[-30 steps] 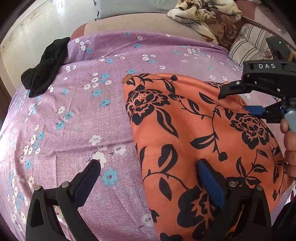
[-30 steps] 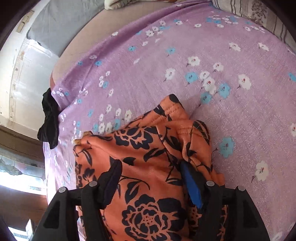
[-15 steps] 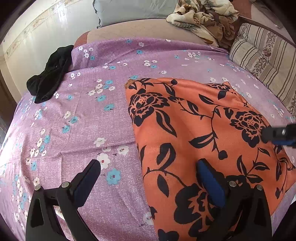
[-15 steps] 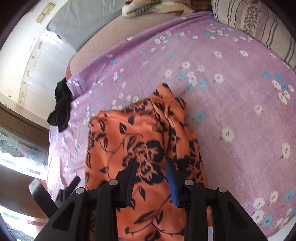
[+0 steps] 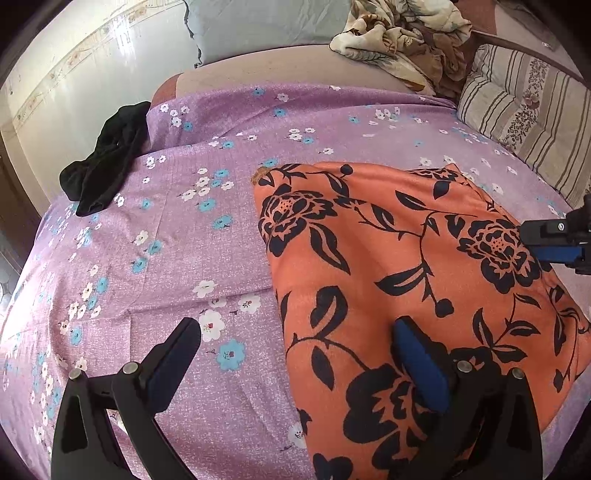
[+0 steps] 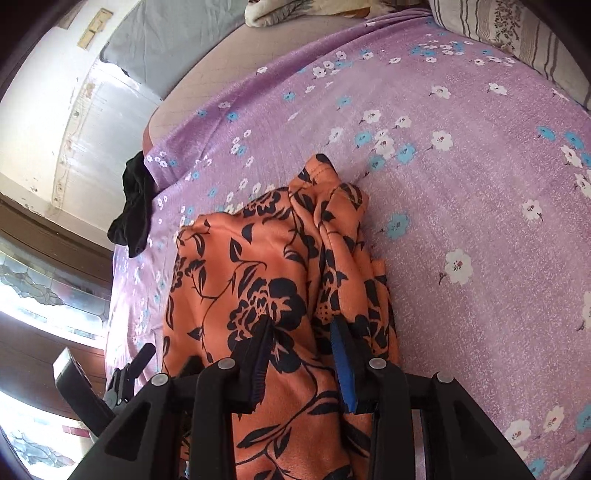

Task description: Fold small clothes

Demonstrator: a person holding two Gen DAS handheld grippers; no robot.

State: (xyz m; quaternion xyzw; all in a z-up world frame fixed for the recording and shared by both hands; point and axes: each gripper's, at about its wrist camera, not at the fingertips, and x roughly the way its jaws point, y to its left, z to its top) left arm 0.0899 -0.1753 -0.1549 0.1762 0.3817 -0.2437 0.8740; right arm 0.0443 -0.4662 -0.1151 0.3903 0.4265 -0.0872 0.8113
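Observation:
An orange garment with black flowers point(image 5: 406, 258) lies spread on the purple flowered bed sheet point(image 5: 184, 258). It also shows in the right wrist view point(image 6: 258, 266), bunched into folds on its right side. My left gripper point(image 5: 295, 347) is open, just above the garment's near left edge, one finger over the sheet and one over the cloth. My right gripper point(image 6: 301, 332) is partly closed around a raised fold of the garment. It shows at the right edge of the left wrist view point(image 5: 554, 243).
A black garment point(image 5: 103, 162) lies at the bed's far left edge, also in the right wrist view point(image 6: 135, 206). A striped pillow point(image 5: 524, 114) and a crumpled patterned blanket point(image 5: 402, 33) lie at the back right. A wall runs behind the bed.
My right gripper has pulled back toward the garment's near right side and narrowed around a fold. My left gripper has stayed open in place.

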